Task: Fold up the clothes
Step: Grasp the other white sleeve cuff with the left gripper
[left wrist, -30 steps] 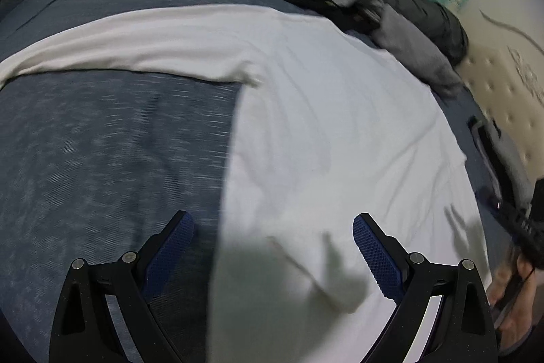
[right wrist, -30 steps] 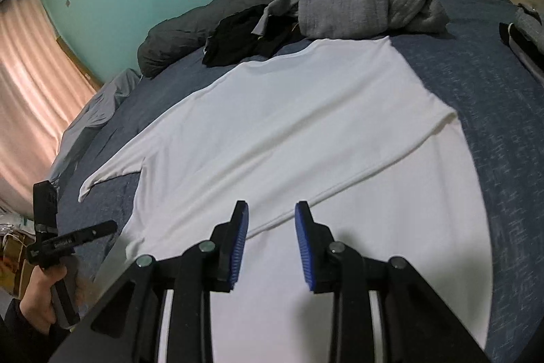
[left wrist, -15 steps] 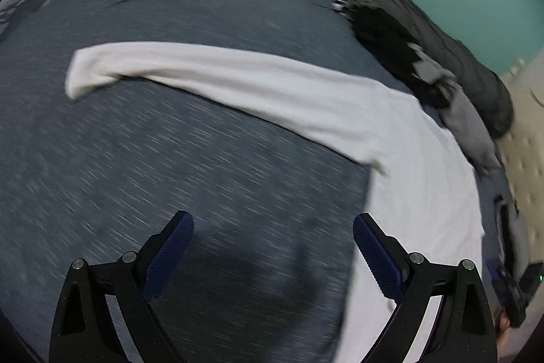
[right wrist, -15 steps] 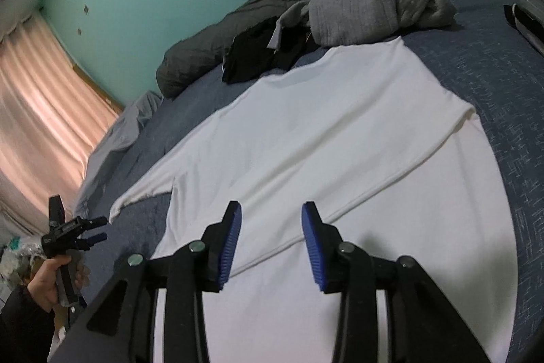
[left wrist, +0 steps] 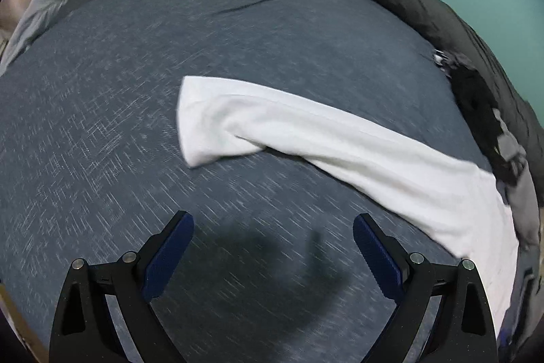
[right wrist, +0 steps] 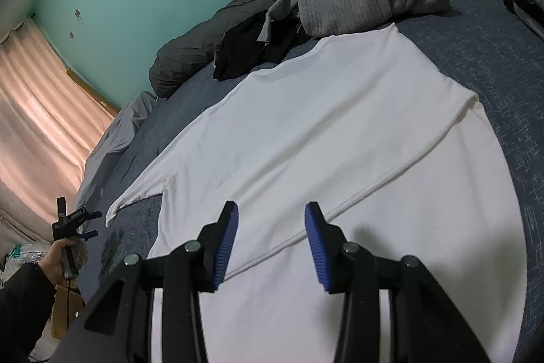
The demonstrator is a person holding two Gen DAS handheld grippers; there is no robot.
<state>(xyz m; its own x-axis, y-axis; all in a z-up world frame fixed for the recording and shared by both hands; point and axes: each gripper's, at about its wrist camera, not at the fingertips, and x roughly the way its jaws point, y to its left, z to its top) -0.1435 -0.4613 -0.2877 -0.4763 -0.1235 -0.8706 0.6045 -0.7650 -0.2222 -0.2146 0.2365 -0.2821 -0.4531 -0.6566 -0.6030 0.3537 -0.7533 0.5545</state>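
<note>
White shirt (right wrist: 306, 131) flat on bed (left wrist: 102, 125), both grippers' jaws apart, empty

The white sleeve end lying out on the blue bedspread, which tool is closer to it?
Left. The left tool hovers open just short of the sleeve end. The right tool hangs open over the shirt body, well away from it.

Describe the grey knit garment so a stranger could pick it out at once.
On the blue bed, look past the top edge of the white shirt. The grey knit garment lies bunched there, lighter and ribbed, unlike the black clothing beside it.
</note>
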